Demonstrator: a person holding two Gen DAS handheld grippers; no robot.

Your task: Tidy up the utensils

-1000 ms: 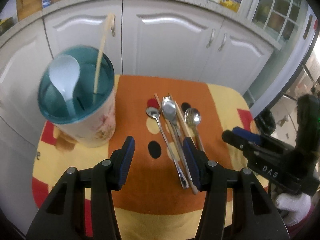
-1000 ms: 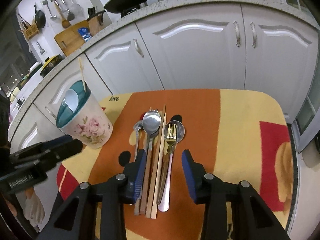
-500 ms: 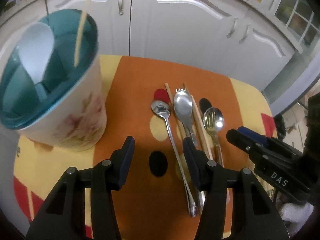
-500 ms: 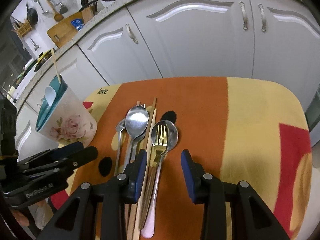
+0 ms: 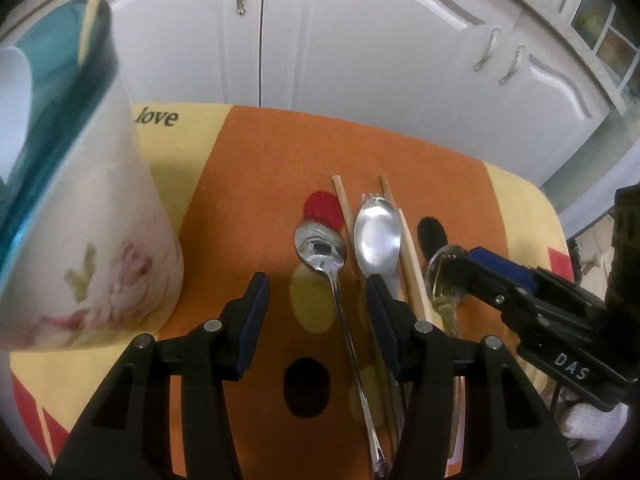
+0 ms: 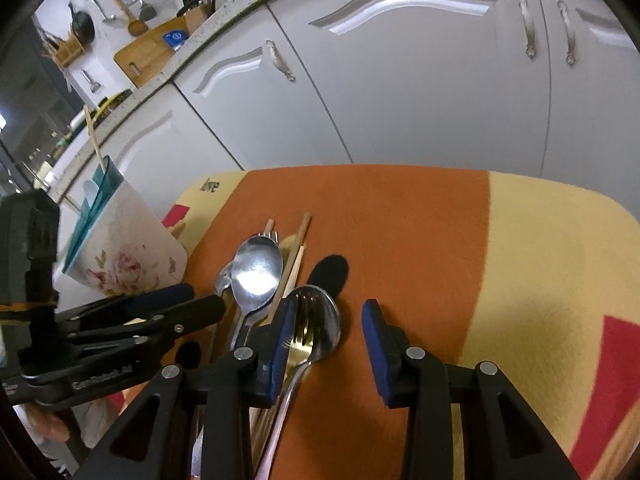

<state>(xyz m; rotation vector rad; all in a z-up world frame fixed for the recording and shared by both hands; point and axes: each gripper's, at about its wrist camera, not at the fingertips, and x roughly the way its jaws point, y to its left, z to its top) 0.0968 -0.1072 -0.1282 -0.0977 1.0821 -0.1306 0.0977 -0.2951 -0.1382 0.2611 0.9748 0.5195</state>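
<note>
Utensils lie in a row on the orange and yellow cloth (image 5: 260, 168): a small steel spoon (image 5: 321, 245), a large steel spoon (image 5: 377, 236) over a fork, wooden chopsticks (image 5: 412, 256), and a gold fork on a spoon (image 6: 316, 320). My left gripper (image 5: 316, 300) is open, low over the small spoon's handle. My right gripper (image 6: 328, 340) is open, its left finger beside the gold fork; it also shows in the left wrist view (image 5: 500, 276). A floral holder (image 5: 80, 208) with a teal rim holds a white spoon and one chopstick at the left.
White cabinet doors (image 6: 420, 80) stand just behind the table. The cloth's yellow and red part (image 6: 560, 280) lies to the right of the utensils. The holder also shows in the right wrist view (image 6: 124, 256), with the left gripper (image 6: 160, 312) beside it.
Both grippers have moved forward and down toward the utensils. The left now straddles the small spoon's handle; the right has come in over the gold fork. Both stay open.
</note>
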